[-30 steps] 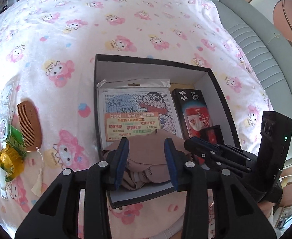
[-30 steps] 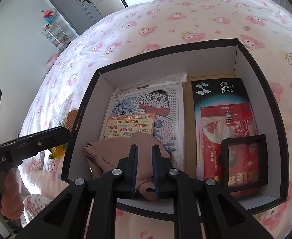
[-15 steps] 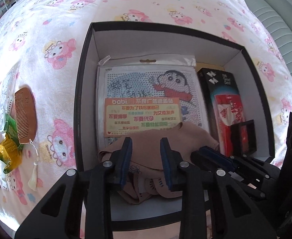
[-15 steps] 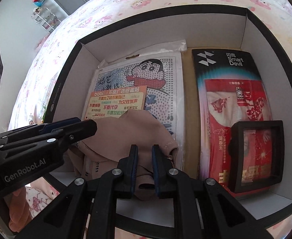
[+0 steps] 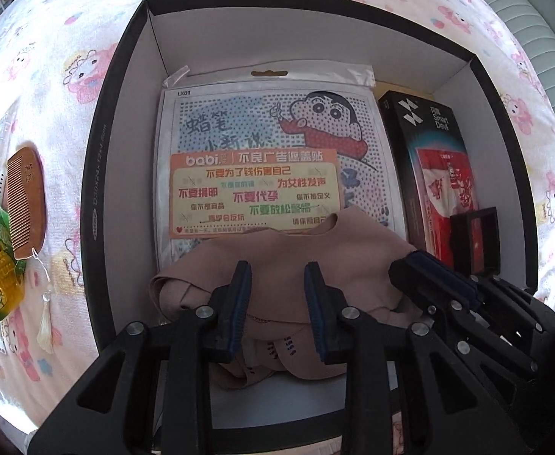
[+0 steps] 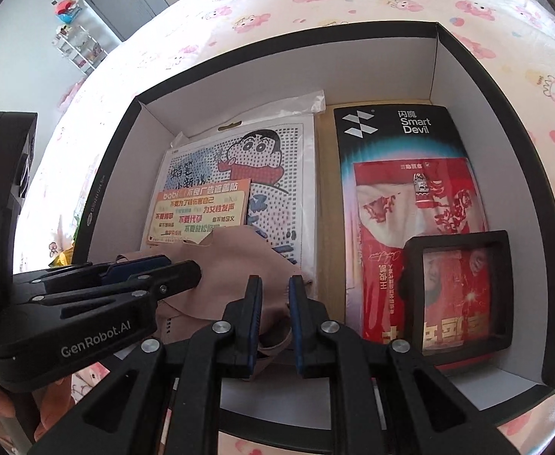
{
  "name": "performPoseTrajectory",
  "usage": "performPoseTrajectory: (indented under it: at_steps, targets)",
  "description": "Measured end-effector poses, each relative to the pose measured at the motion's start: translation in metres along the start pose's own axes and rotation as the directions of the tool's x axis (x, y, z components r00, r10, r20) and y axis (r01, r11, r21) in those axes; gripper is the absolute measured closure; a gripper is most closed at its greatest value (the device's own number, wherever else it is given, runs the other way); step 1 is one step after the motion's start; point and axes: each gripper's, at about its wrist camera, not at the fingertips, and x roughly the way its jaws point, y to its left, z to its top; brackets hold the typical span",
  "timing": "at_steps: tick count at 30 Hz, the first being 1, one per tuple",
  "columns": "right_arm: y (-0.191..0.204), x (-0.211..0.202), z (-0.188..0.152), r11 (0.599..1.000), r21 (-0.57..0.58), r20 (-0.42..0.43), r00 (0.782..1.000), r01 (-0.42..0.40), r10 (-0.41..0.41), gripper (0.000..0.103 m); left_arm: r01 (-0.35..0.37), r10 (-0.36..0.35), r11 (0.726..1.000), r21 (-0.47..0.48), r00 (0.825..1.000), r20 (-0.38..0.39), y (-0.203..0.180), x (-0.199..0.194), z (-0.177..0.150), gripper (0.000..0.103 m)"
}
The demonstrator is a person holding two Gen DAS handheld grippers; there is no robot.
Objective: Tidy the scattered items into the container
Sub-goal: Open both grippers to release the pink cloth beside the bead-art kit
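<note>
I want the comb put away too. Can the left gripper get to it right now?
Probably not yet. The left gripper is down in the box, pinching the tan cloth. The comb lies bare on the bedspread outside the wall, so once the cloth is dropped, nothing blocks it.

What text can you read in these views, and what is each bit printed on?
"Smart Devil": tall black and red carton in the black cardboard box.
"babi.": orange sticker card; its Chinese slogans I cannot transcribe reliably.
"LX01": corner of the bagged cartoon dot-art sheet.
"GenRobot.AI": left gripper body.
Box-side print, comb engraving: too small.
</note>
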Motion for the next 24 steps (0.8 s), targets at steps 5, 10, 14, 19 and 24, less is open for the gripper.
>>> performPoseTrajectory:
  at_steps: [5, 10, 14, 19, 24]
  targets:
    - [0.001, -0.008, -0.006, 1.000, -0.021, 0.015, 1.000, 0.014, -0.014, 0.091, 0.076, -0.077, 0.997, 0.015, 0.997, 0.022, 0.001, -0.015, -0.011, 0.075]
    - [0.004, -0.009, 0.000, 0.999, -0.028, 0.058, 0.998, 0.025, -0.024, 0.091, 0.076, -0.069, 0.996, -0.051, 0.991, 0.118, 0.012, -0.029, 0.009, 0.075]
    - [0.010, 0.001, 0.005, 0.998, -0.050, 0.037, 0.999, 0.023, -0.022, 0.091, 0.046, -0.037, 0.996, -0.082, 0.994, 0.104, 0.019, -0.016, 0.027, 0.075]
    - [0.017, 0.011, 0.005, 0.996, -0.082, 0.005, 1.000, 0.026, -0.026, 0.091, -0.008, 0.011, 0.996, -0.085, 0.999, 0.037, 0.018, -0.002, 0.023, 0.075]
    - [0.008, 0.018, 0.000, 0.998, -0.053, -0.060, 0.998, -0.021, 0.017, 0.091, -0.035, 0.036, 0.996, -0.085, 0.999, 0.007, 0.017, -0.004, 0.009, 0.075]
